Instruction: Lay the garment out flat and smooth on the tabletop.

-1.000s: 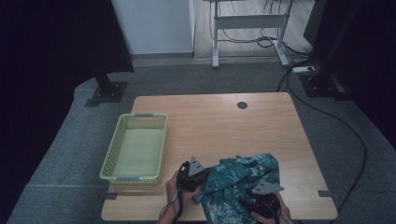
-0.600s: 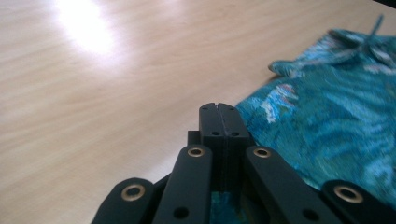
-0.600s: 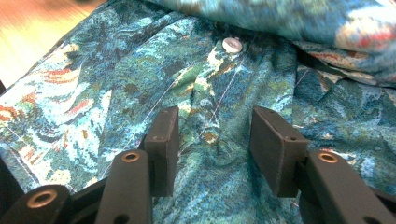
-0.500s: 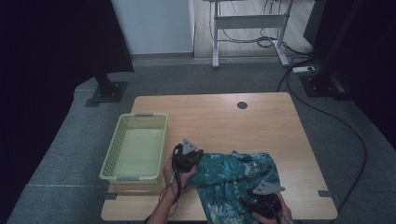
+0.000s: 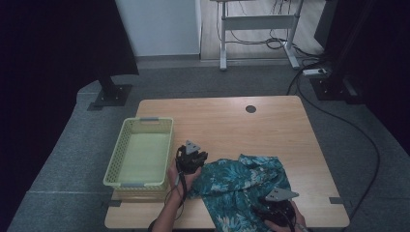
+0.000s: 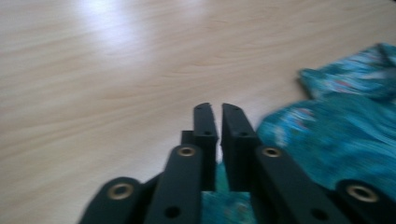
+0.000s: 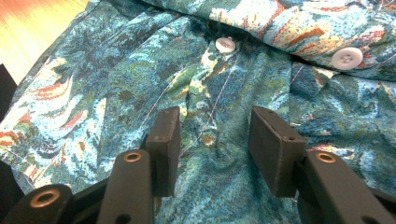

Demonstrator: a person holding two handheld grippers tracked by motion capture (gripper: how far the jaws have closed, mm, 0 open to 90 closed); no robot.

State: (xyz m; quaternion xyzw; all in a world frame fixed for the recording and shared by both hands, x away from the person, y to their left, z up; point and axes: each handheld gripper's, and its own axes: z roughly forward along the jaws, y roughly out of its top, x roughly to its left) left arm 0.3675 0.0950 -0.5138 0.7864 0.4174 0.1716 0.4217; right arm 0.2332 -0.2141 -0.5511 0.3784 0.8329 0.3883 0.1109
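Pinching the left edge of the crumpled teal leaf-print button shirt (image 5: 241, 186) on the table's near half, the left gripper (image 6: 215, 108) could lose its thin hold if pulled, while the spread right gripper (image 7: 215, 127) grips nothing.

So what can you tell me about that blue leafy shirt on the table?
The shirt is thin woven cloth, teal with a leafy print and orange flecks, with white buttons down its front. It lies rumpled and creased on the near part of the wooden table, right of the yellow basket. The right hand-held gripper sits open over its folds. The left hand-held gripper, jaws almost shut, is at its left edge.
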